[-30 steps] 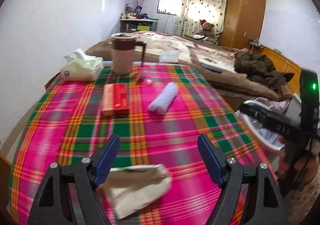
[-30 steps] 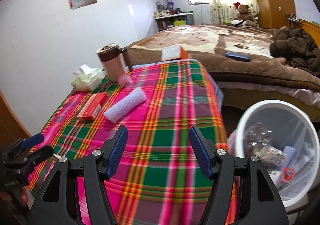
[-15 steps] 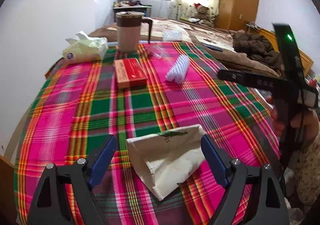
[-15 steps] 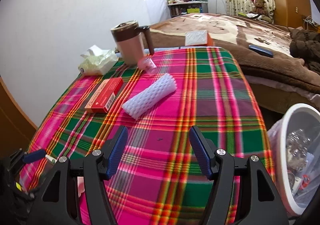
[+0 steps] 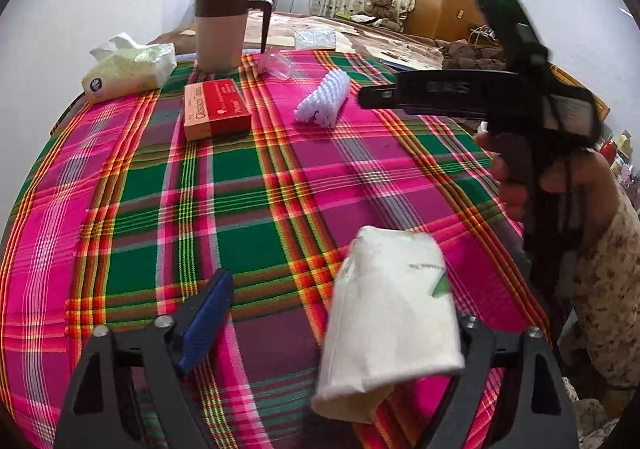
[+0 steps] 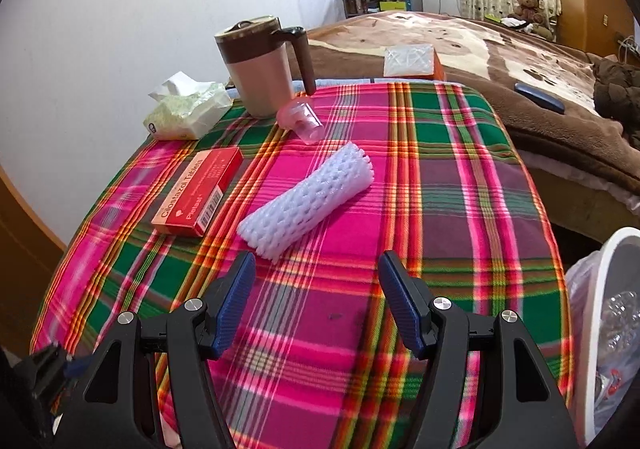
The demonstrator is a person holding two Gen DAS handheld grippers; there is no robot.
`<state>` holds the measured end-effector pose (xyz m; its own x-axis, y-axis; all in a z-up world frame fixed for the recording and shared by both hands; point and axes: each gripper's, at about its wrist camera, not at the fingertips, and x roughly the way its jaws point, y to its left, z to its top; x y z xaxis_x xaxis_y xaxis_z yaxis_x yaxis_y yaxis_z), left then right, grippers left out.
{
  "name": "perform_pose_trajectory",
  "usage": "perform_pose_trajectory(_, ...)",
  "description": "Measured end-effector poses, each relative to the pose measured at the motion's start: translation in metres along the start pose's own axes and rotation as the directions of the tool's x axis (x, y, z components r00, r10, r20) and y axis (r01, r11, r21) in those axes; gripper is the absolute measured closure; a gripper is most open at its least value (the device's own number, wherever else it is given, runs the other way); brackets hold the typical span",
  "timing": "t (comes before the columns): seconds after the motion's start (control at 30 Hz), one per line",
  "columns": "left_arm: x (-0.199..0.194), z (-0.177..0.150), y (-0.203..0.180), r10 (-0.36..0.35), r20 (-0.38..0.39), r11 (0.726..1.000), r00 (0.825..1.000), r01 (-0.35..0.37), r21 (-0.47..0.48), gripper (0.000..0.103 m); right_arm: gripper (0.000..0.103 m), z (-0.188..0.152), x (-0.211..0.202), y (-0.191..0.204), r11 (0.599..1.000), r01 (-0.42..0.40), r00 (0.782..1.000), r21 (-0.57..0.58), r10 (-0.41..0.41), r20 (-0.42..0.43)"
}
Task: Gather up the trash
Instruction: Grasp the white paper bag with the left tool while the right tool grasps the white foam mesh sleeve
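Note:
A crumpled white paper bag point(image 5: 394, 313) lies on the plaid tablecloth between the fingers of my left gripper point(image 5: 332, 309), against the right finger and hiding it. The left jaws stand wide open. A white foam fruit net point(image 6: 308, 201) lies mid-table, just beyond my right gripper point(image 6: 318, 297), which is open and empty above the cloth. The net also shows in the left wrist view point(image 5: 324, 99). A small clear plastic cup point(image 6: 302, 121) lies tipped by the mug. The white trash bin point(image 6: 604, 329) with a liner stands off the table's right edge.
A red tablet box point(image 6: 198, 191), a brown-lidded mug point(image 6: 262, 67) and a tissue pack point(image 6: 186, 109) sit at the table's far left. A bed with a brown blanket point(image 6: 500, 61) lies beyond. The right gripper's body point(image 5: 520, 89) crosses the left wrist view.
My left gripper has moved so that the paper bag sits between its fingers and against the right one. My right gripper has swung from the bin toward the foam net and come closer to it.

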<state>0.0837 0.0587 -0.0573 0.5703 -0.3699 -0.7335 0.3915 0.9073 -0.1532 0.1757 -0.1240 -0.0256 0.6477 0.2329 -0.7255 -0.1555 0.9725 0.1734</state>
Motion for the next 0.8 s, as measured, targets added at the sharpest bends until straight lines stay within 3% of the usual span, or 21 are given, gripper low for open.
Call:
perform_pose_trajectory(0.17,-0.002,0.001,0.001,-0.061,0.009,0.998,0.998,0.062,-0.019,0.062,0.038,0.01,0.014,0.005,1.0,-0.024,0.999,0.008,0.024,-0.022)
perform_pose_trajectory(0.3,-0.003,0.002,0.006,-0.028,0.027,0.999,0.999,0.029,-0.036,0.071,0.038,0.017,0.021,0.005,0.998,-0.047,0.998,0.044,0.048,-0.03)
perform_pose_trajectory(0.53,-0.008,0.005,0.031,0.093,0.066,0.987,0.994,-0.083,-0.138,0.074,0.038,0.032,0.04,0.002,0.993,-0.028,0.999,0.118,0.033,-0.038)
perform_pose_trajectory(0.63,-0.008,0.006,0.043,0.111,0.065,0.977,0.992,-0.097,-0.191,0.074,0.038,0.034,0.048,0.001,0.989,-0.024,0.998,0.145,0.032,-0.053)
perform_pose_trajectory(0.67,-0.008,0.006,0.044,0.116,0.065,0.976,0.991,-0.102,-0.191,0.074,0.039,0.034,0.049,0.001,0.989,-0.021,0.998,0.147,0.03,-0.057)
perform_pose_trajectory(0.73,-0.008,0.006,0.045,0.138,0.061,0.975,0.989,-0.125,-0.185,0.074,0.051,0.034,0.052,0.003,0.99,-0.01,0.998,0.138,0.018,-0.061)
perform_pose_trajectory(0.8,-0.006,0.007,0.045,0.139,0.058,0.976,0.989,-0.127,-0.177,0.073,0.053,0.033,0.055,0.005,0.991,-0.007,0.997,0.134,0.016,-0.07)
